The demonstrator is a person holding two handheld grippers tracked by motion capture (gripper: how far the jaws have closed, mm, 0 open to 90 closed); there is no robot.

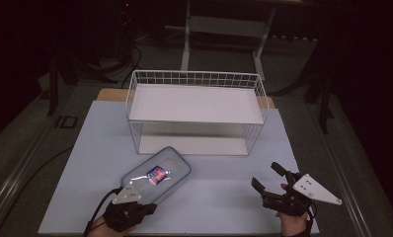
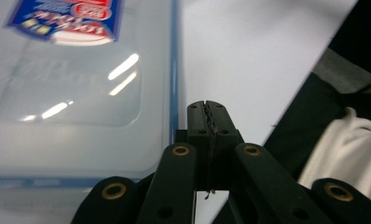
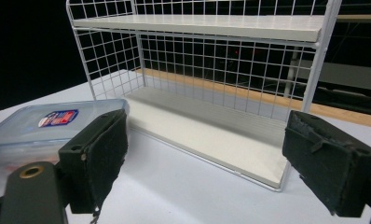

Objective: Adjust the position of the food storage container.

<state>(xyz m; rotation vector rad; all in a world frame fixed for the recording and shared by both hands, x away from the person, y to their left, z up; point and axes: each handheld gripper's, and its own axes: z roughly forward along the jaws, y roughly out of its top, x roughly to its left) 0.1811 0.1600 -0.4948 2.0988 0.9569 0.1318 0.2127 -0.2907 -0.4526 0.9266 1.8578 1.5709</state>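
The clear lidded container (image 1: 156, 175) lies flat on the table (image 1: 224, 197) in front of the wire shelf rack (image 1: 197, 112), its long axis slanting from near left toward far right. The left gripper (image 1: 130, 192) sits at its near-left corner with jaws pressed together on nothing; whether it touches the rim is hard to tell. The right gripper (image 1: 268, 178) hangs wide open, well apart to the right, so the left is nearer.

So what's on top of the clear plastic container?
A red-and-blue label sits on the lid of the clear plastic container. The left gripper covers its near corner; glare on the lid hides any contents.
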